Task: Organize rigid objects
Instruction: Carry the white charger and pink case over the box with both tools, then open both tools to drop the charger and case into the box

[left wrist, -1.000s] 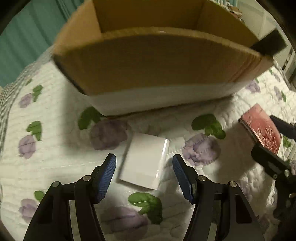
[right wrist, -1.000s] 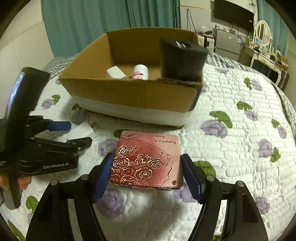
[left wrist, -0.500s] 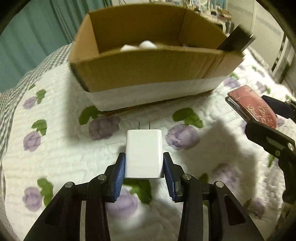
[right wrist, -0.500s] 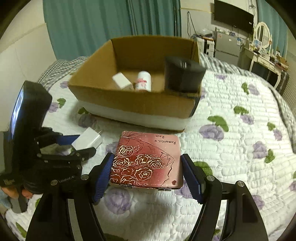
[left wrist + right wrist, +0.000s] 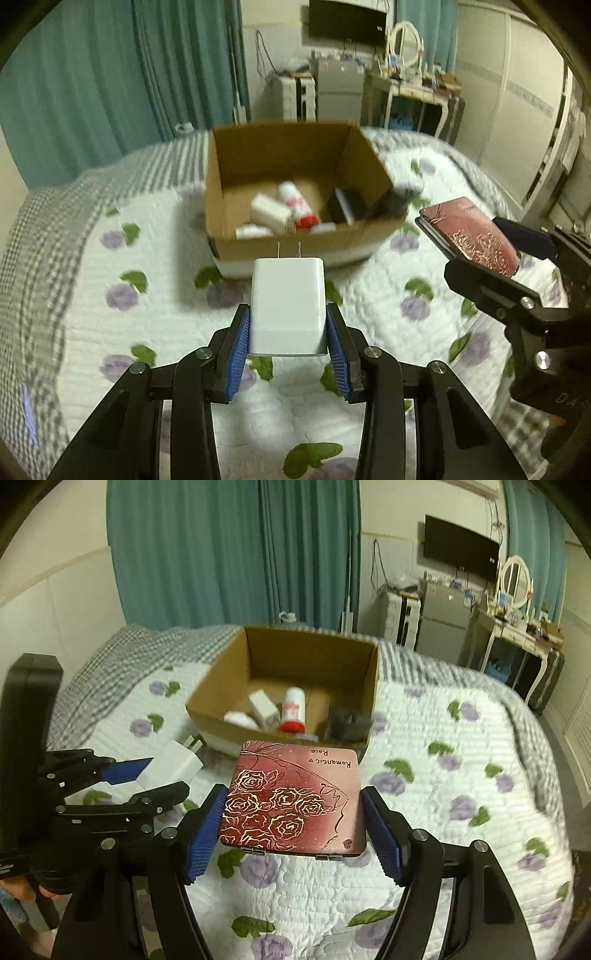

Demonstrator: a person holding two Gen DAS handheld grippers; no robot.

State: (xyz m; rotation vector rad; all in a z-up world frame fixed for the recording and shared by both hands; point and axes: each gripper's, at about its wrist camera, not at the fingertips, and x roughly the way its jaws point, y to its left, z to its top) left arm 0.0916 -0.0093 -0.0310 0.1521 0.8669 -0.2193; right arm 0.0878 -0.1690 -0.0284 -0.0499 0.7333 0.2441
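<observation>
My left gripper [image 5: 288, 354] is shut on a white plug-in charger [image 5: 287, 306], its two prongs pointing toward the open cardboard box [image 5: 295, 243]; it is held above the quilt in front of the box. My right gripper [image 5: 291, 834] is shut on a flat red rose-patterned tin [image 5: 295, 801], also lifted, to the right of the left one. The tin also shows in the left wrist view [image 5: 472, 240], and the charger in the right wrist view [image 5: 173, 768]. The box [image 5: 280, 746] holds a red-and-white bottle [image 5: 293, 709], white items and a dark object.
The box stands on a white quilt with purple flowers [image 5: 129, 295] on a bed. Teal curtains [image 5: 221, 554] hang behind. A small fridge, a dresser with a mirror [image 5: 517, 590] and a wall television stand at the back right.
My left gripper closed on the charger and lifted it off the quilt. Both grippers rose and drew back, so the inside of the box now shows.
</observation>
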